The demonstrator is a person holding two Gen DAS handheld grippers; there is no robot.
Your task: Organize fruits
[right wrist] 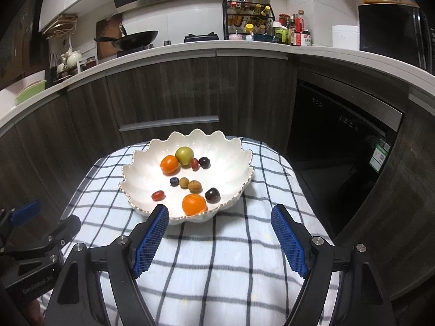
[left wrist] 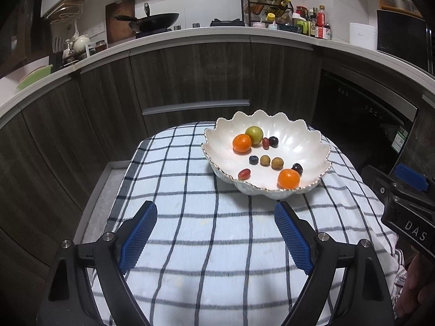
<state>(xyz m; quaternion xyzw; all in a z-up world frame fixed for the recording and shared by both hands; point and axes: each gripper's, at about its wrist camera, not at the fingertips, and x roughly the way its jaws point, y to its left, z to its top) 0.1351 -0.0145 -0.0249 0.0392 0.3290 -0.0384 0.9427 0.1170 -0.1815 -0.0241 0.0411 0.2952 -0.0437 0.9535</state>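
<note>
A white scalloped bowl [left wrist: 304,146] [right wrist: 152,160] sits on a blue-checked cloth [left wrist: 190,244] [right wrist: 217,258]. Inside it lie two oranges [left wrist: 288,178] [right wrist: 193,204], a green round fruit [left wrist: 254,134] [right wrist: 184,155], dark grapes [left wrist: 297,168] [right wrist: 212,195], red oval fruits [left wrist: 244,174] [right wrist: 158,195], two brown longans [left wrist: 277,162] [right wrist: 195,186] and a blueberry [left wrist: 253,159] [right wrist: 174,181]. My left gripper [left wrist: 216,213] is open over the cloth, short of the bowl, nothing between its blue pads. My right gripper [right wrist: 220,216] is also open and empty, its left fingertip at the bowl's near rim.
Dark wood cabinets [left wrist: 190,76] and a white counter [right wrist: 244,44] curve behind the table. On the counter stand a wok [left wrist: 155,21], a spice rack [left wrist: 265,5] and bottles [right wrist: 296,31]. A dishwasher [right wrist: 339,135] is at right. A person's hand [left wrist: 414,279] shows at the edge.
</note>
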